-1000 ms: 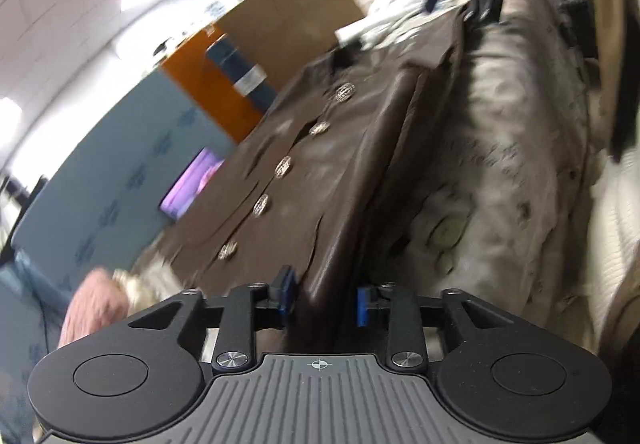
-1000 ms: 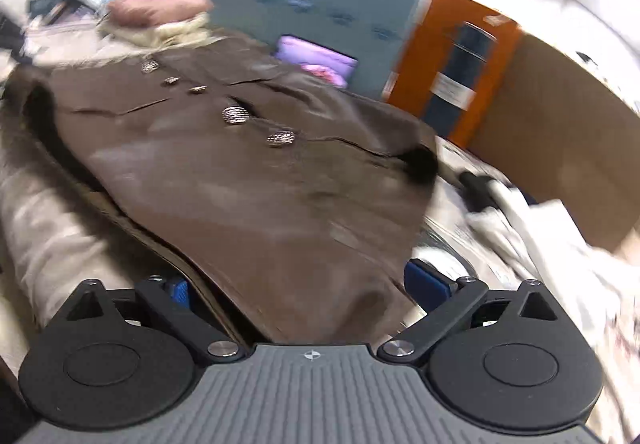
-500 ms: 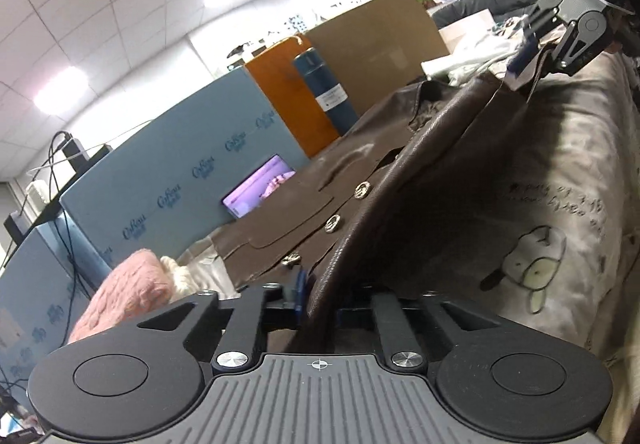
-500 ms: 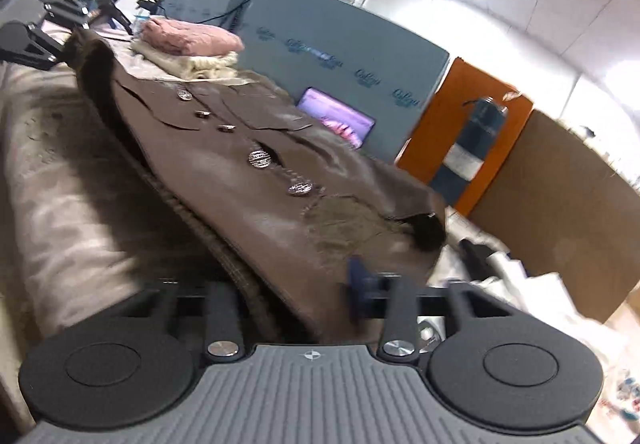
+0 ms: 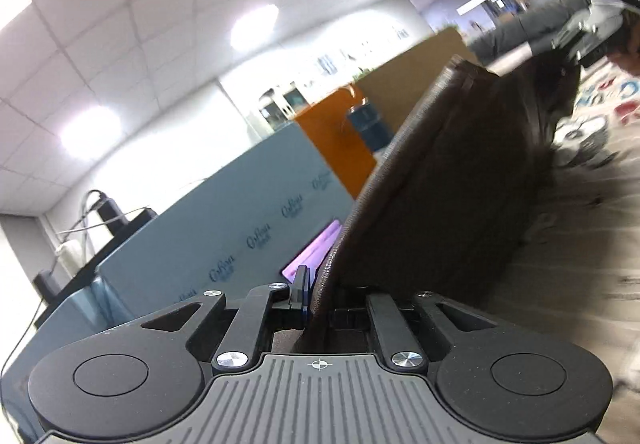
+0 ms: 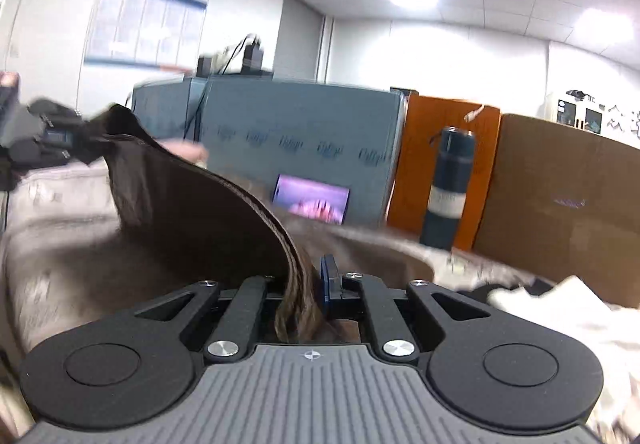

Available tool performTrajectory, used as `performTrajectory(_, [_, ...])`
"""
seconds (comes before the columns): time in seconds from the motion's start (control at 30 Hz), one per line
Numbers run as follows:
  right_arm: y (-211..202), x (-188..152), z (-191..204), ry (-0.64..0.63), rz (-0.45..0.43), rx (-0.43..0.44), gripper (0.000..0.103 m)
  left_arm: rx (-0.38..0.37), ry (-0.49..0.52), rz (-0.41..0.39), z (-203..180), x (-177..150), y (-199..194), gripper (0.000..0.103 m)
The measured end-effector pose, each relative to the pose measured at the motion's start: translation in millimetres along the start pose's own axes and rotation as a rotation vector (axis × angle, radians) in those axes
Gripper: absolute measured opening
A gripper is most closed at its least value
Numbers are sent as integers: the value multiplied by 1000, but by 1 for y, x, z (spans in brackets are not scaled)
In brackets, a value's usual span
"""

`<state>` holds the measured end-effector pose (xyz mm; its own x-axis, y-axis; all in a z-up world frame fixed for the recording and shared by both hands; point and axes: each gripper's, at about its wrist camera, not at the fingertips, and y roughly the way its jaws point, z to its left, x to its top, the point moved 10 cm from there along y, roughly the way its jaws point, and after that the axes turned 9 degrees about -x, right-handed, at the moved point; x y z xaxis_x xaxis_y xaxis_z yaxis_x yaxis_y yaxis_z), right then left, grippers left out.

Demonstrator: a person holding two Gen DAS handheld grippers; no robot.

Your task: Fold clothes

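Here the left gripper (image 5: 316, 298) was clenched on one end of the brown jacket's (image 5: 452, 188) edge, the right gripper (image 6: 306, 284) on the other. Between them the edge ran lengthwise, lifted above the patterned bench (image 5: 560, 244), the remaining jacket trailing down beyond.

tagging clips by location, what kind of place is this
Most likely an open-plan office or lab, not a home: a tiled drop ceiling with panel lights, blue-grey desk partitions printed with a repeated logo, and a wall notice board.
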<state>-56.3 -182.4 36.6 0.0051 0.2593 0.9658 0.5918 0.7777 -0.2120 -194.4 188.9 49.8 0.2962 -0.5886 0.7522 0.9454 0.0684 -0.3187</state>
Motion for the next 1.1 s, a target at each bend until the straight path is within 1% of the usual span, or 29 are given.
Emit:
performTrajectory(0.03, [10,6,-6,7,-5,7,8,-16,6,20,9,1,15,9])
performTrajectory(0.17, [57,7,-28,38,46,15,8,-109,-11,122,40,-10,79,10])
performTrajectory(0.2, [69,7,-34,46,58,17,8,-139,-24,151,45,-15,95,12])
performTrajectory(0.27, [93,8,-45,61,84,21,8,-205,-61,209,52,-28,126,13])
performTrajectory(0.33, [114,4,-54,83,115,24,8,-270,-109,256,56,-43,154,14])
performTrajectory(0.4, [128,-5,-61,125,148,26,8,-321,-177,278,61,-57,176,15])
performTrajectory(0.43, [134,-10,-64,146,163,25,8,-337,-220,285,63,-63,185,15])
performTrajectory(0.47, [141,-15,-67,166,179,24,8,-355,-266,283,65,-70,193,17])
performTrajectory(0.53, [153,-25,-73,206,209,23,8,-378,-363,268,70,-82,204,20])
performTrajectory(0.63, [160,-37,-77,253,237,28,8,-369,-496,254,72,-90,211,30])
performTrajectory(0.67, [160,-39,-80,275,239,31,8,-356,-545,247,74,-92,212,40])
performTrajectory(0.7, [160,-40,-82,298,242,34,9,-343,-593,239,76,-94,213,55])
performTrajectory(0.73, [159,-41,-84,324,243,36,9,-335,-640,221,77,-95,216,64])
performTrajectory(0.77, [158,-42,-86,351,244,39,11,-333,-685,195,79,-95,215,77])
performTrajectory(0.87, [149,-40,-91,426,223,38,24,-330,-790,142,88,-95,218,84])
performTrajectory(0.9, [147,-38,-92,446,213,39,36,-319,-805,132,90,-96,216,87])
performTrajectory(0.93, [144,-36,-94,466,202,40,48,-304,-816,125,92,-98,213,87])
performTrajectory(0.97, [140,-34,-95,479,186,39,53,-288,-823,120,92,-99,212,87])
performTrajectory(1.0, [137,-33,-97,481,179,20,58,-271,-829,118,93,-100,210,87])
performTrajectory(1.03, [135,-33,-98,478,176,-11,58,-234,-822,124,94,-101,209,87])
performTrajectory(1.07, [132,-33,-100,474,173,-42,58,-191,-811,134,96,-101,209,87])
performTrajectory(1.1, [130,-35,-102,469,181,-81,58,-127,-786,147,99,-101,206,87])
